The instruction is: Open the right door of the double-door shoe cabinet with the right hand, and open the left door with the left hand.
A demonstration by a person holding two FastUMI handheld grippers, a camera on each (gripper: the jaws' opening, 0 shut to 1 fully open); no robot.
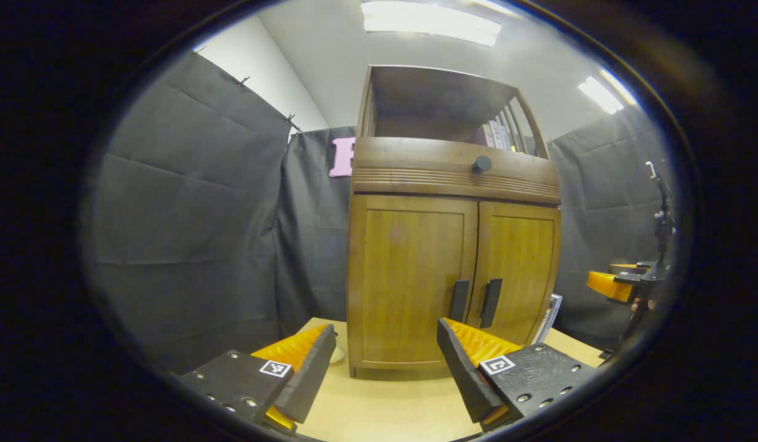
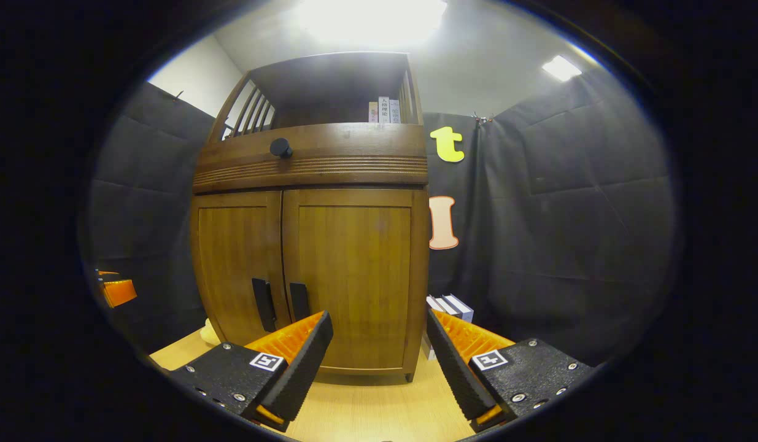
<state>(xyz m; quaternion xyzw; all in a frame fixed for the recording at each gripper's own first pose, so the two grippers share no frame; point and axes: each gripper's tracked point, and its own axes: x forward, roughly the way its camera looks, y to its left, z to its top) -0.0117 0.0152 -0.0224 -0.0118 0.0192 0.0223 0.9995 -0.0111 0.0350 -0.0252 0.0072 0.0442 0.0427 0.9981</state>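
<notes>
Left tool (image 1: 385,362), seen in the left gripper view, with its two fingers spread wide apart, holding and touching nothing; each finger is a wedge-shaped block with a ribbed inner pad, carried on a textured plate fastened with small screws and bearing a square printed marker. Right tool (image 2: 379,356), seen in the right gripper view, likewise spread wide, empty and free of contact. Both hover above the pale wood-grain desk (image 1: 391,411), short of the shoe cabinet (image 1: 452,258), which stands on the desk toward its far edge, close against the black cloth wall (image 1: 188,233). The cabinet is of brown varnished wood with vertical grain; both framed panel doors are closed. The left door (image 1: 412,276) and right door (image 1: 520,270) meet at a centre seam, each carrying a dark, flat, upright bar handle, the left handle (image 1: 458,301) and right handle (image 1: 490,302) standing just beside one another low on the doors. Above the doors runs a grooved drawer front with a round dark knob (image 1: 482,164), and over that an open shelf with slatted sides holding a few upright books (image 2: 385,110). More books (image 2: 449,305) stand on the desk just beside the cabinet's right side. In the left gripper view the right tool shows farther off at the right margin.
</notes>
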